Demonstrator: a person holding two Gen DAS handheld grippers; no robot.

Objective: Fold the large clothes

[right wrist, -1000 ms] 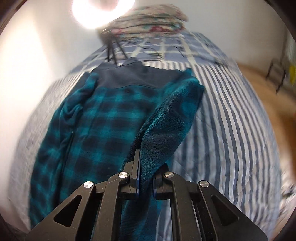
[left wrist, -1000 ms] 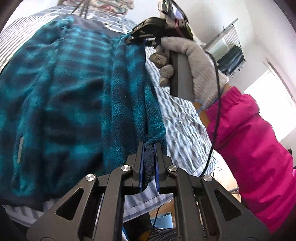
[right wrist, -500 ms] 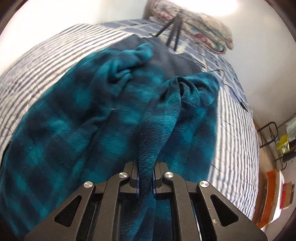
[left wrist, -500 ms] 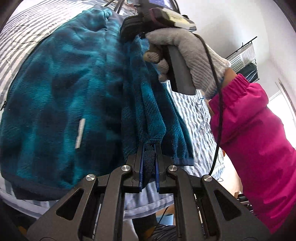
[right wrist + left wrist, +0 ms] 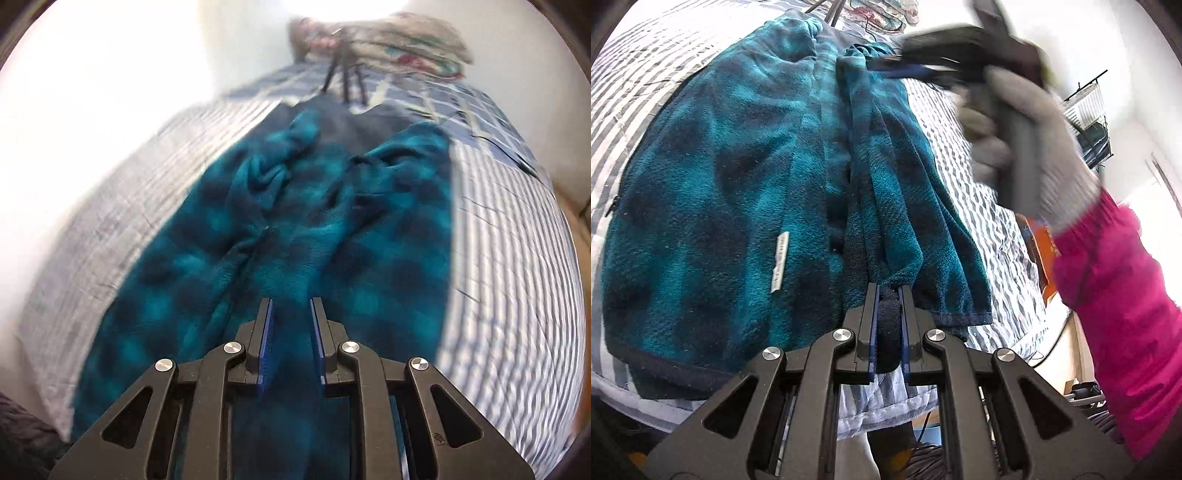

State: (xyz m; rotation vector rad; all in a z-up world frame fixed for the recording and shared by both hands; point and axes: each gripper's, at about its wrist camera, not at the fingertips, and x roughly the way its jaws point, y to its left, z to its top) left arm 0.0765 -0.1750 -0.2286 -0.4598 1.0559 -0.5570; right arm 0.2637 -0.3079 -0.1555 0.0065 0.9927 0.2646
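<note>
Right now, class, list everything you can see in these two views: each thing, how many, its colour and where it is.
fleece jacket: one, teal and dark plaid, spread on the bed, right side folded inward
bedspread: one, blue and white striped, under the jacket
pillows: blurred pile, floral, head of bed
tripod: one, black, near the pillows
left gripper: black, shut on the jacket's hem
right gripper: black, jaws just opened, nothing between them
glove: grey, holding the right gripper
sleeve: pink
</note>
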